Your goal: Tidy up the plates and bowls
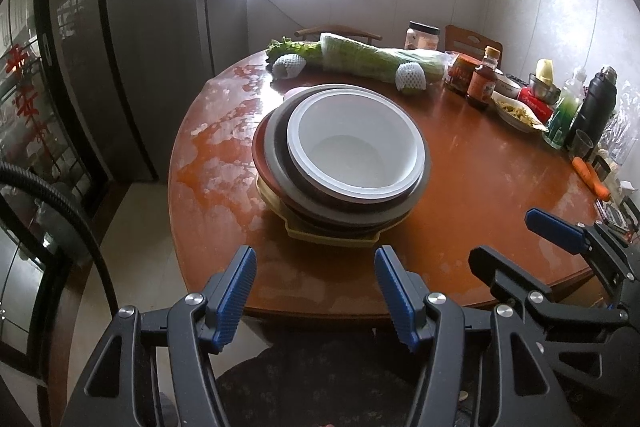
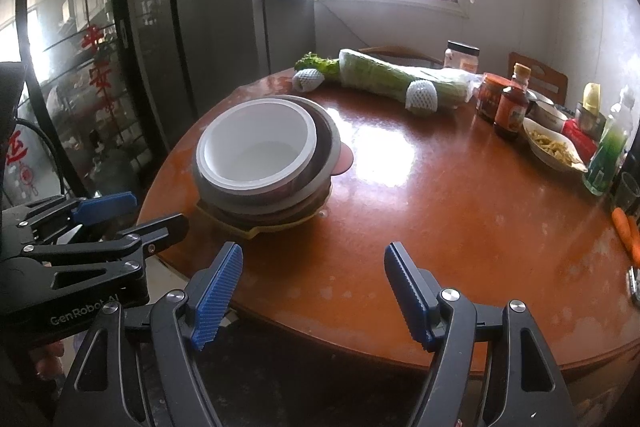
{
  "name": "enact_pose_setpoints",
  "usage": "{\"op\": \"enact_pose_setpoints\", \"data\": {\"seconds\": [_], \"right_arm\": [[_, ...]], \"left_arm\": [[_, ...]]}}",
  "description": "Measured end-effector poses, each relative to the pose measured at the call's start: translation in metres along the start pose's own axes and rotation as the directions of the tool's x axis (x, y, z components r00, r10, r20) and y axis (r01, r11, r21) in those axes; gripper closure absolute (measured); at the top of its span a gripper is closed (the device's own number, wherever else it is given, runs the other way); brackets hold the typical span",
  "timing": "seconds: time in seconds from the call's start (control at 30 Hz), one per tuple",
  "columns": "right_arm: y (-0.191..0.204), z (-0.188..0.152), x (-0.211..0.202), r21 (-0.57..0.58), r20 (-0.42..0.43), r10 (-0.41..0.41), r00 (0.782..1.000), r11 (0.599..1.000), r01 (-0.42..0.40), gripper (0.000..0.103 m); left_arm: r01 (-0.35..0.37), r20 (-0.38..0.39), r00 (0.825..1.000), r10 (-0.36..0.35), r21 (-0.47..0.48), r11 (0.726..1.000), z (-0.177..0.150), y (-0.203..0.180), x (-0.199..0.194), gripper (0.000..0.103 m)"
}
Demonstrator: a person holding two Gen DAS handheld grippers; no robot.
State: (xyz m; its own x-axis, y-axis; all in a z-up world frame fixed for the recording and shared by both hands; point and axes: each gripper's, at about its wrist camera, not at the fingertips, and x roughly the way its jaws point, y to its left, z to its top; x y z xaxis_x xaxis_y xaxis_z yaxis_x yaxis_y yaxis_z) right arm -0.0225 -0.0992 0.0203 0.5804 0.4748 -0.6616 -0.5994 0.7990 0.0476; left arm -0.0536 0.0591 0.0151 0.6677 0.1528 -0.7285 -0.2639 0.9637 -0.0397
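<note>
A stack of dishes stands on the round wooden table [image 1: 480, 163]: a white bowl [image 1: 356, 143] on top, nested in a grey bowl [image 1: 280, 163], over brown plates and a yellow tray [image 1: 320, 233] at the bottom. A pink plate edge [image 2: 346, 157] peeks out behind. The white bowl [image 2: 256, 147] shows left of centre in the right wrist view. My left gripper [image 1: 316, 291] is open and empty, just before the stack at the table's near edge. My right gripper [image 2: 314, 291] is open and empty, to the right of the stack; it also shows in the left wrist view [image 1: 516, 239].
Wrapped cabbage [image 1: 380, 61] and lettuce lie at the table's far side. Sauce jars and a bottle [image 1: 482, 83], a dish of food [image 2: 554, 149], a green bottle [image 2: 606, 155], a black flask [image 1: 596, 107] and carrots [image 1: 592, 179] line the right edge. A dark cabinet [image 1: 80, 67] stands left.
</note>
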Motion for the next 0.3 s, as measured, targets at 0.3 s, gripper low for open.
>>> {"op": "enact_pose_setpoints", "data": {"seconds": [0.3], "right_arm": [[-0.0037, -0.0025, 0.0075, 0.024, -0.012, 0.014, 1.000, 1.000, -0.014, 0.028]], "left_arm": [[-0.014, -0.016, 1.000, 0.014, -0.007, 1.000, -0.0007, 0.0048, 0.0075, 0.042]]}}
